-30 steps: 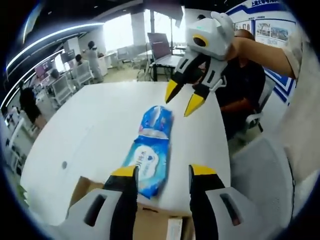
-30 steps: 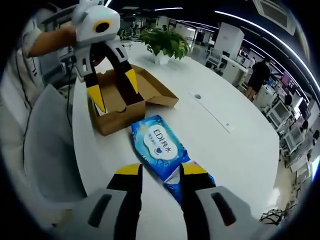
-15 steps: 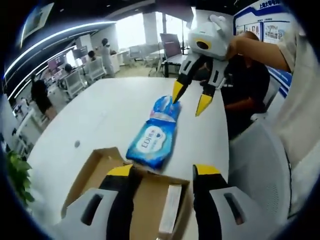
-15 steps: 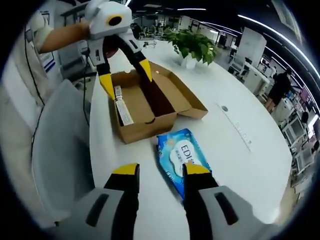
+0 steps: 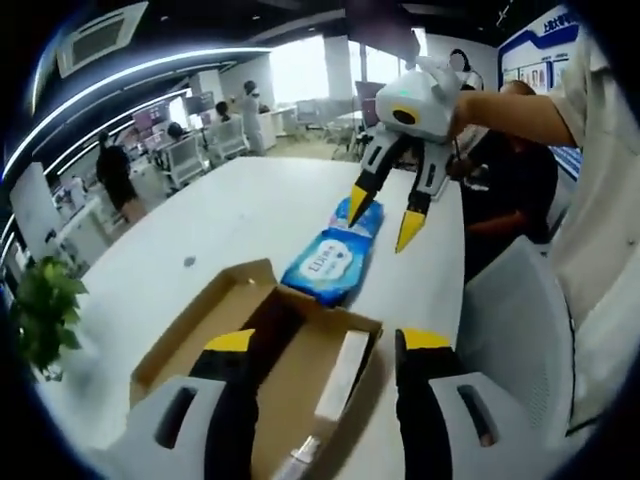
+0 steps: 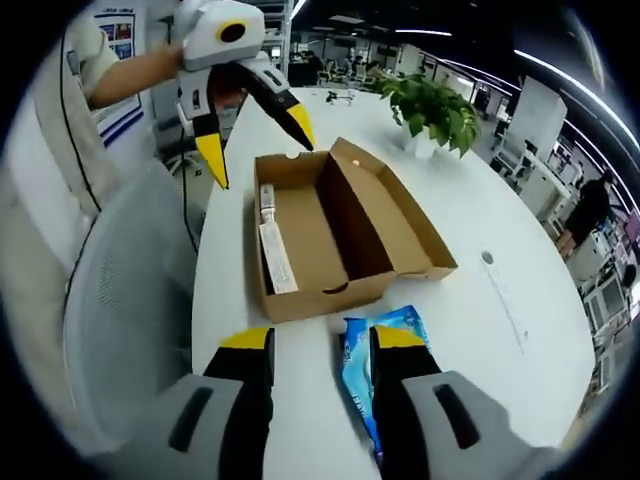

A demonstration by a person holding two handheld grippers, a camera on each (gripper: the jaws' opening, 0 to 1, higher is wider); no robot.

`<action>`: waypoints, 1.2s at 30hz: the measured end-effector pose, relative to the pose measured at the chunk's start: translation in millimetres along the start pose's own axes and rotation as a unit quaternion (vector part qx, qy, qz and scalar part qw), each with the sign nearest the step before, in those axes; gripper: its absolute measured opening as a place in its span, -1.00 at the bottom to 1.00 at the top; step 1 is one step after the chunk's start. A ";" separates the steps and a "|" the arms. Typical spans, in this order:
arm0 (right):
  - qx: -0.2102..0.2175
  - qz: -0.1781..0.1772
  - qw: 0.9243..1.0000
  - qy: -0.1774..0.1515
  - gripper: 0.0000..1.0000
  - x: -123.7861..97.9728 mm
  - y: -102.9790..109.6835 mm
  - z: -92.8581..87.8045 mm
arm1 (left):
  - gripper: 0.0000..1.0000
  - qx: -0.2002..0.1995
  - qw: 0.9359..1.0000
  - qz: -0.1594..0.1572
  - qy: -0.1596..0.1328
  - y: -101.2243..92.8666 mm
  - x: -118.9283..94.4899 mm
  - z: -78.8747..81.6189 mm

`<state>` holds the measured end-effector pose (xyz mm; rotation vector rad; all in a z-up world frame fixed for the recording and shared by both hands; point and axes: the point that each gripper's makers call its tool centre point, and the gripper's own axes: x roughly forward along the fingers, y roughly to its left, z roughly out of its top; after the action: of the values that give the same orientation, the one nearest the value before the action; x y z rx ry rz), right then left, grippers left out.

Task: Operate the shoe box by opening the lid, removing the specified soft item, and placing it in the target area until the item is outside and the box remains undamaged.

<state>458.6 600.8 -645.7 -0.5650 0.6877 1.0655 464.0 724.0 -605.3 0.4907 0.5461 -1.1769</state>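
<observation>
Since a second ago both grippers have drawn back from the wipes pack, so the open shoe box now sits in full view where before only its corner showed. In the left gripper view, going left to right, a potted plant point(image 5: 38, 318) stands at the desk's point(image 5: 235, 215) left edge. Next comes the shoe box point(image 5: 200, 335), its lid folded flat and a long pale strip point(image 5: 338, 375) lying inside. The blue wipes pack point(image 5: 325, 265) lies on the desk just beyond the box's far right corner. The left gripper point(image 5: 325, 345) hangs over the box with its jaws wide and empty. Further right the right gripper point(image 5: 385, 215) hovers over the far end of the pack, jaws spread and holding nothing.

In the right gripper view the left gripper point(image 6: 255, 145) hangs over the far left corner of the shoe box point(image 6: 340, 235), and the wipes pack point(image 6: 365, 375) lies near the right gripper point(image 6: 315, 345).

The item appears to be out and released. To finish well, the grippers should probably lift straight away, keeping the jaws clear of the cardboard walls and lid, so that the box is not dented.
</observation>
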 end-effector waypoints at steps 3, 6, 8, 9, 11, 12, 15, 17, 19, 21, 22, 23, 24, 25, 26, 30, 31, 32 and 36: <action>-0.004 0.006 1.000 -0.002 -0.29 7.8 1.3 4.7 | 0.15 -0.006 1.000 0.008 -0.004 1.2 -7.0 -5.0; -0.014 0.012 1.000 0.003 -0.27 15.9 3.0 7.3 | 0.17 -0.014 1.000 0.024 -0.005 5.3 -15.4 -13.1; -0.023 0.019 1.000 0.008 -0.25 21.4 4.9 8.1 | 0.17 -0.017 0.999 0.034 -0.007 7.6 -21.3 -17.9; -0.030 0.022 0.999 0.010 -0.25 24.1 5.9 9.6 | 0.18 -0.020 0.999 0.038 -0.009 8.3 -23.9 -19.2; -0.033 0.026 0.999 0.009 -0.25 28.3 6.1 11.9 | 0.18 -0.025 0.998 0.048 -0.014 10.8 -30.6 -21.9; -0.035 0.029 0.999 0.010 -0.25 31.6 6.2 13.2 | 0.20 -0.029 0.998 0.052 -0.017 12.3 -34.3 -23.4; -0.046 0.034 0.998 0.015 -0.25 39.5 6.6 15.3 | 0.24 -0.034 0.997 0.067 -0.016 16.7 -42.5 -28.5; -0.051 0.041 0.998 0.015 -0.25 44.8 8.9 17.9 | 0.26 -0.044 0.996 0.076 -0.018 18.2 -48.5 -31.7; -0.056 0.045 0.997 0.018 -0.25 49.6 10.0 18.5 | 0.28 -0.049 0.995 0.078 -0.021 18.7 -53.0 -35.7; -0.062 0.051 0.997 0.023 -0.25 56.4 11.7 18.9 | 0.30 -0.053 0.995 0.083 -0.019 18.9 -56.4 -39.6; -0.063 0.052 0.996 0.024 -0.26 57.4 11.9 19.0 | 0.31 -0.056 0.994 0.087 -0.018 18.8 -59.3 -42.1; -0.067 0.055 0.996 0.025 -0.26 60.4 12.9 19.5 | 0.32 -0.059 0.994 0.090 -0.019 19.4 -61.4 -43.7; -0.068 0.056 0.996 0.026 -0.26 62.4 13.2 19.9 | 0.33 -0.064 0.993 0.093 -0.021 20.5 -64.5 -46.3; -0.069 0.059 0.996 0.026 -0.26 64.3 13.8 20.1 | 0.34 -0.067 0.993 0.096 -0.023 20.6 -66.2 -47.9; -0.070 0.063 0.995 0.029 -0.26 67.5 14.7 20.0 | 0.35 -0.070 0.992 0.098 -0.024 20.6 -67.9 -49.5; -0.081 0.076 0.993 0.041 -0.27 77.0 17.3 17.6 | 0.39 -0.080 0.991 0.107 -0.027 20.0 -73.7 -57.2; -0.082 0.078 0.993 0.043 -0.27 78.9 17.5 17.6 | 0.40 -0.083 0.990 0.109 -0.028 19.8 -75.0 -59.9; -0.084 0.082 0.992 0.045 -0.27 81.5 18.2 17.9 | 0.42 -0.086 0.990 0.110 -0.027 19.4 -75.7 -62.0; -0.092 0.093 0.990 0.056 -0.27 89.4 20.1 17.1 | 0.46 -0.092 0.988 0.123 -0.027 18.7 -81.0 -68.9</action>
<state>472.4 673.3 -702.5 -0.7343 0.7560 1.2878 448.8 830.9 -605.9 0.3550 0.5262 -0.8924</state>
